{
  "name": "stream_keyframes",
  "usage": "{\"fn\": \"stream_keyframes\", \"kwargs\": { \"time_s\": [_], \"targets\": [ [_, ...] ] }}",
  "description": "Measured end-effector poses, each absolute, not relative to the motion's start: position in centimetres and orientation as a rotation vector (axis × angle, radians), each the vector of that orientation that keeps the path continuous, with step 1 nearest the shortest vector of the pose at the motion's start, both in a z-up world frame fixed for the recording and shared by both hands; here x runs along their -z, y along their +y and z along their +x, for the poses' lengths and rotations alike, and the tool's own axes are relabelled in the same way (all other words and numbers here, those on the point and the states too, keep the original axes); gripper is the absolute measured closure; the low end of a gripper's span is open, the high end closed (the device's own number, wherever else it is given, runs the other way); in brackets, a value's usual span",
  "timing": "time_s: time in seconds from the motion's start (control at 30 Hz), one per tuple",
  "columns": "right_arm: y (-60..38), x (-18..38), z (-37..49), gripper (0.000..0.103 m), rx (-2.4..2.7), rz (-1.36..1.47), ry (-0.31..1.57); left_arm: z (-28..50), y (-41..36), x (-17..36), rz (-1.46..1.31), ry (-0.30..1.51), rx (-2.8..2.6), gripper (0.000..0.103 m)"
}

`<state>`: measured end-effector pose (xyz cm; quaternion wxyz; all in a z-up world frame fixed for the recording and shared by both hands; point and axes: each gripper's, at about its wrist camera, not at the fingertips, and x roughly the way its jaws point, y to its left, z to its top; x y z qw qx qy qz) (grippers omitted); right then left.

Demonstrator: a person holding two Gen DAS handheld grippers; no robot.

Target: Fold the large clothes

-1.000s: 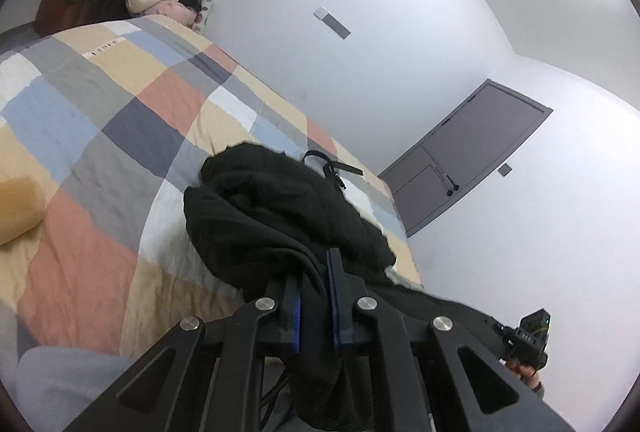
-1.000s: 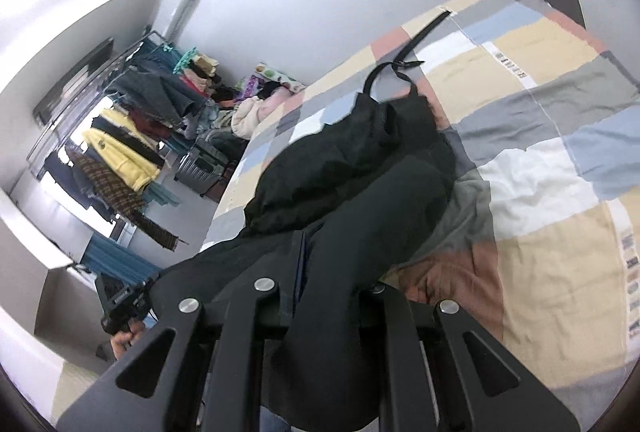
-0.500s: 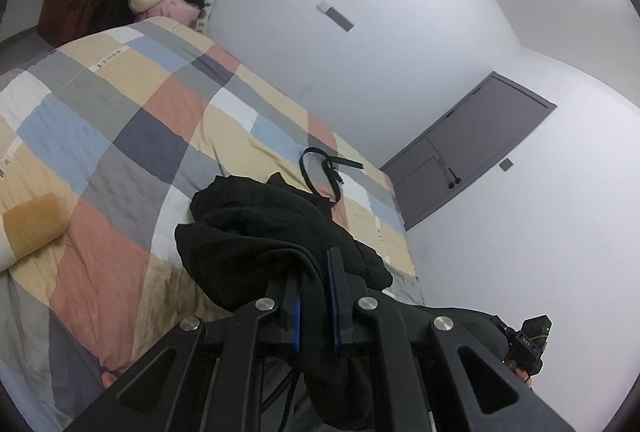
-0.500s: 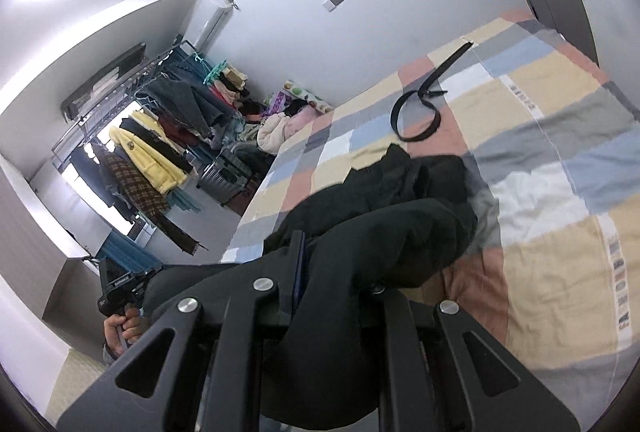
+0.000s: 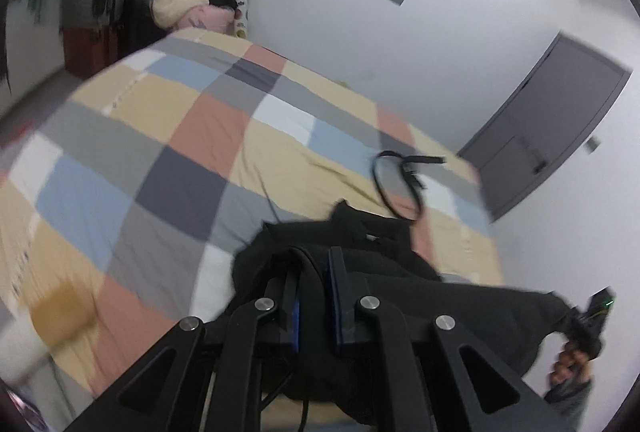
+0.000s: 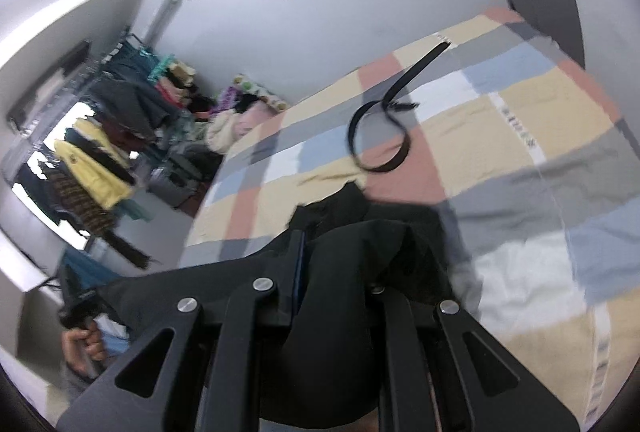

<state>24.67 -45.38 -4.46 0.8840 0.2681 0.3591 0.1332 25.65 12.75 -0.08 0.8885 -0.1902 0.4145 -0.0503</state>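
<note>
We find the left gripper point(image 5: 314, 292) clenched on an edge of the black garment point(image 5: 420, 312), and the right gripper point(image 6: 340, 272) likewise clamped on dark cloth bunched between its fingers. The garment spans between both tongs, its far end heaped on the patchwork bed cover point(image 5: 160, 160) just ahead. A black belt point(image 6: 380, 136) lies beyond the heap, apart from it. We judge that an even pull apart, both grips level, would spread it flat without dragging the belt.
</note>
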Motion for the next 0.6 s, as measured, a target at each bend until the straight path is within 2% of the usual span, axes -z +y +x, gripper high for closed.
{"fn": "stream_keyframes", "kwargs": {
  "time_s": [0.33,0.6],
  "targets": [
    [-42.9,9.8,36.0,0.089,-0.144,0.385,0.793,39.1,9.6,7.0,-0.197,0.933,-0.034,0.091],
    [-40.4,17.9,43.0,0.089,-0.055,0.287,0.918,47.1,7.4,15.5,-0.114,1.047,-0.014,0.090]
  ]
}}
